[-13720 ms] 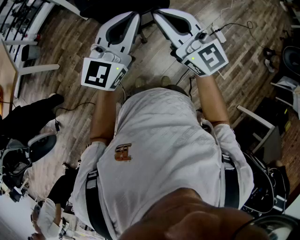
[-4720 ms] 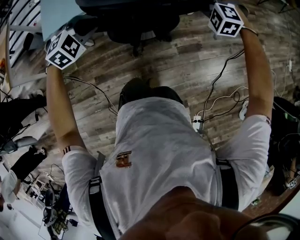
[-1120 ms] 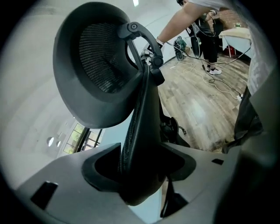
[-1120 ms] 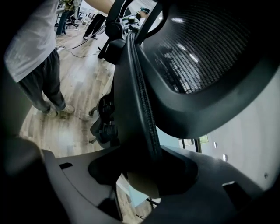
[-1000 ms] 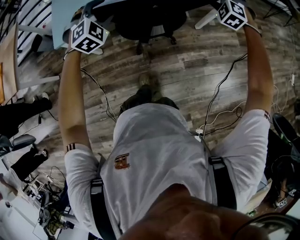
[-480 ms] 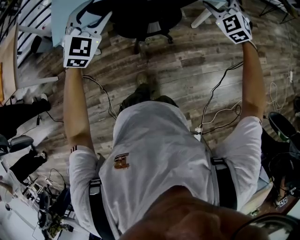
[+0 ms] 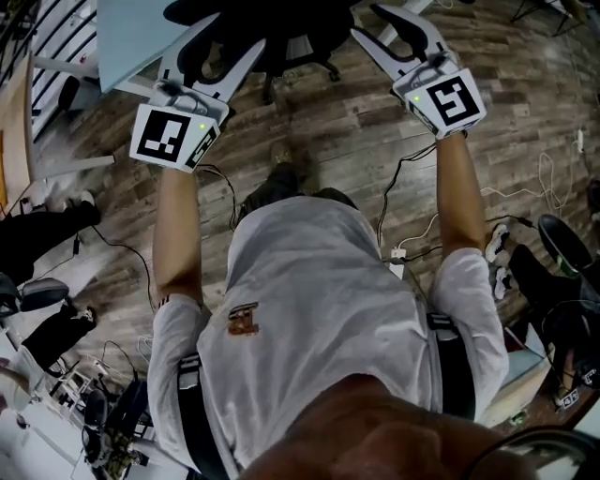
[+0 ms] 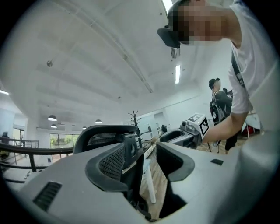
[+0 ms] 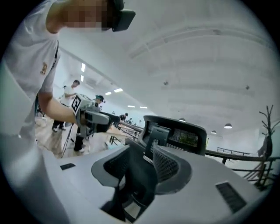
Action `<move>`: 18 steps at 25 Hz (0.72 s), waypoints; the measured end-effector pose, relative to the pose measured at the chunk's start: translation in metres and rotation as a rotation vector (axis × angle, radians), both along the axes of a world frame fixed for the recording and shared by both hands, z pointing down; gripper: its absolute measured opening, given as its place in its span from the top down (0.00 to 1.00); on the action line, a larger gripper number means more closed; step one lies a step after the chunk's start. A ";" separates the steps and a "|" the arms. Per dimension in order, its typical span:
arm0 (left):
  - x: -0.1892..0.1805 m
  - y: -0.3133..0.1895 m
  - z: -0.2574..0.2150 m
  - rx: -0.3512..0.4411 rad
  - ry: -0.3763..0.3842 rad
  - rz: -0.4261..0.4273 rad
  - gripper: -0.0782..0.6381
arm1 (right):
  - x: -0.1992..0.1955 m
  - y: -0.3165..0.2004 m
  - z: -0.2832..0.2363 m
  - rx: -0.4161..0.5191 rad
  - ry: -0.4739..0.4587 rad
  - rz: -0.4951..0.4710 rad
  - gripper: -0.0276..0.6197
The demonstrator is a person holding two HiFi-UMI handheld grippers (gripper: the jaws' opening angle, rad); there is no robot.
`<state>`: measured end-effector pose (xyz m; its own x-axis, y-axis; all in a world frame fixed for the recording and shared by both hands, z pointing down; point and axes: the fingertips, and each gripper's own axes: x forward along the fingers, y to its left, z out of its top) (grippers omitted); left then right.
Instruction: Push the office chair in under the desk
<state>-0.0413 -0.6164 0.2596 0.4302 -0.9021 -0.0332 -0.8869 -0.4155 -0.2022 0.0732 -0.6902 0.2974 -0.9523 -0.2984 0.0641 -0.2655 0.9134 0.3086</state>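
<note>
The black office chair [image 7: 281, 28] stands at the top of the head view, partly under the light blue desk [image 7: 127, 37]. My left gripper [image 7: 230, 33] and right gripper [image 7: 375, 21] are held level, side by side just short of the chair, both open. The right jaws have just been closing a little, and nothing is pressed between them. In the left gripper view the left gripper [image 8: 146, 148] frames the chair's mesh back [image 8: 105, 131], with the right gripper [image 8: 192, 127] beside it. In the right gripper view the right gripper [image 9: 142, 153] looks at the chair back [image 9: 179, 131].
Cables [image 7: 412, 187] and a power strip [image 7: 396, 258] lie on the wood floor behind my right arm. A white frame leg [image 7: 56, 164] and a person's legs [image 7: 37, 234] are at the left. Another chair base [image 7: 562, 248] is at the right.
Both grippers have drawn back from the chair toward my body, and my arms have bent. Both have rolled, so the marker cubes now face up. The chair has stayed at the desk.
</note>
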 end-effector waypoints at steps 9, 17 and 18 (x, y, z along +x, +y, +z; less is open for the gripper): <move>0.062 0.036 -0.012 0.057 0.124 0.062 0.76 | 0.007 0.077 -0.026 -0.114 -0.227 -0.062 0.84; 0.087 0.065 -0.011 0.048 0.154 0.063 0.85 | 0.020 0.115 -0.026 -0.207 -0.320 -0.091 0.89; 0.089 0.069 -0.012 0.048 0.151 0.065 0.85 | 0.021 0.120 -0.025 -0.209 -0.323 -0.093 0.89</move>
